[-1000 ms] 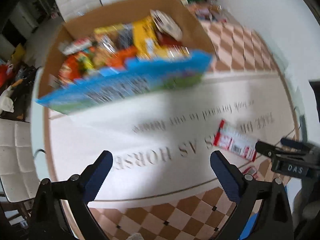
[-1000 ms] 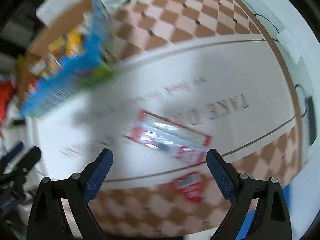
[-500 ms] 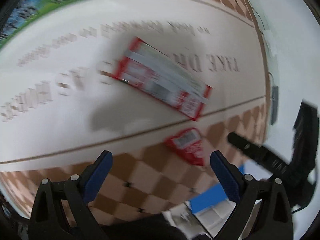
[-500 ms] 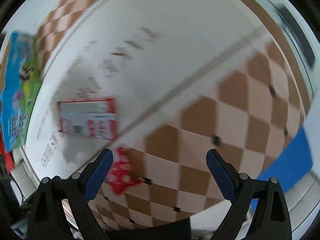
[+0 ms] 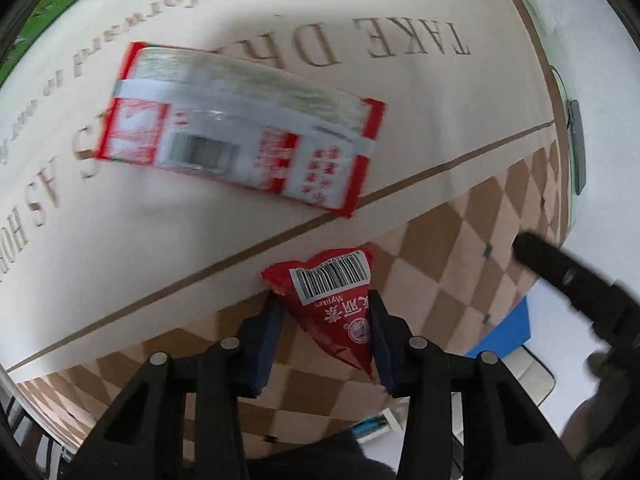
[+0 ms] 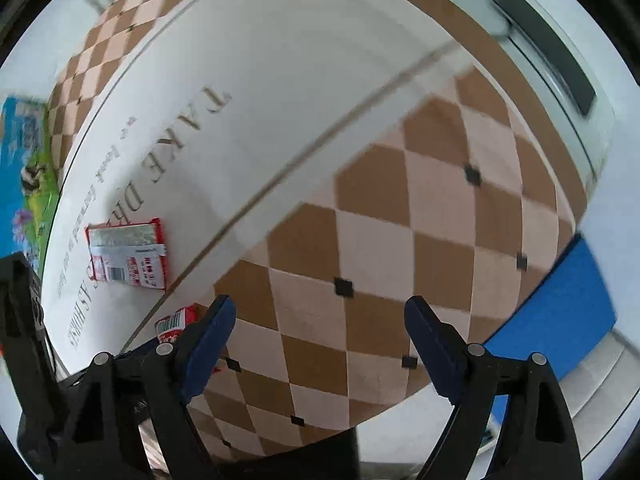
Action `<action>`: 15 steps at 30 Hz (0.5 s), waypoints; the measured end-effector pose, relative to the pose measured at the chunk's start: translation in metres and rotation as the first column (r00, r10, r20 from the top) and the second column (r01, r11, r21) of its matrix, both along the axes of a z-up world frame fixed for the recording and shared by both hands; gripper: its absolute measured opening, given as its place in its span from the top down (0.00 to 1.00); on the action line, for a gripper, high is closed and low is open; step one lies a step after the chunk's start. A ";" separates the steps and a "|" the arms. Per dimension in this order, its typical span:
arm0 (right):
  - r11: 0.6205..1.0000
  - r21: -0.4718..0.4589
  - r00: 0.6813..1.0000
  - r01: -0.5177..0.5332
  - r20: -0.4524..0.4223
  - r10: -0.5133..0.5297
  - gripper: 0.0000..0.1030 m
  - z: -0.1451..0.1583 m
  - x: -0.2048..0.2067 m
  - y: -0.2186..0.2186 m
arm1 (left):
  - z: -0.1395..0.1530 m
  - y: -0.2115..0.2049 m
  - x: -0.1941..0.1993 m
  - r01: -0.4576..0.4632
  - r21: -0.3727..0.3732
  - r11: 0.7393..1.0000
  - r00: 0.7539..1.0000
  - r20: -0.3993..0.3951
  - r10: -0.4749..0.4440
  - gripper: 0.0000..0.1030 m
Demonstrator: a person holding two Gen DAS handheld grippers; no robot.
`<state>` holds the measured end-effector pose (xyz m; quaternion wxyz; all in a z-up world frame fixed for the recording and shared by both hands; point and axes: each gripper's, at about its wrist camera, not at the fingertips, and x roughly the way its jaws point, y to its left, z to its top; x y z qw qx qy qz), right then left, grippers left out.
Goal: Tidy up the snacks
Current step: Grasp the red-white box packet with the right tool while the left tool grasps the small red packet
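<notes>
A small red triangular snack packet [image 5: 336, 300] with a barcode lies on the checkered table edge, and my left gripper [image 5: 326, 312] is shut on it, both pads touching its sides. It also shows in the right wrist view [image 6: 176, 322]. A larger red and silver snack pack [image 5: 240, 136] lies flat on the white cloth beyond it, also in the right wrist view [image 6: 126, 252]. My right gripper [image 6: 320, 322] is open and empty over the brown checkered cloth, to the right of the left gripper.
The white cloth with printed lettering [image 5: 400, 40] covers the table middle. The blue and green snack box [image 6: 24, 168] stands at the far left. A blue item [image 6: 560, 320] lies past the table edge at right. The right gripper's body [image 5: 580, 292] shows at right.
My left gripper moved down to the red triangular packet and shut on it. The right gripper swung right, over the checkered cloth.
</notes>
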<state>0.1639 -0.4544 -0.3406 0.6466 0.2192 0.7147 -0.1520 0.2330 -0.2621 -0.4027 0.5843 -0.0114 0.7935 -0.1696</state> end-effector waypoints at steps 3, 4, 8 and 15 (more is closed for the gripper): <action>0.988 0.004 0.988 -0.154 0.015 0.154 0.13 0.006 0.027 0.025 | 0.003 0.034 -0.002 -0.032 0.039 0.999 0.999 0.025 0.031 0.63; 0.975 0.000 0.975 -0.221 0.021 0.221 0.13 0.009 0.037 0.038 | 0.004 0.049 -0.002 -0.055 0.054 0.997 0.998 0.031 0.053 0.63; 0.855 -0.027 0.855 -0.518 0.007 0.518 0.13 0.005 0.072 0.110 | 0.004 0.114 0.001 -0.194 0.095 0.976 0.981 0.037 0.191 0.63; 0.630 -0.057 0.633 -0.774 -0.076 0.771 0.13 -0.040 0.115 0.204 | 0.006 0.157 0.001 -0.315 0.115 0.942 0.948 0.079 0.307 0.63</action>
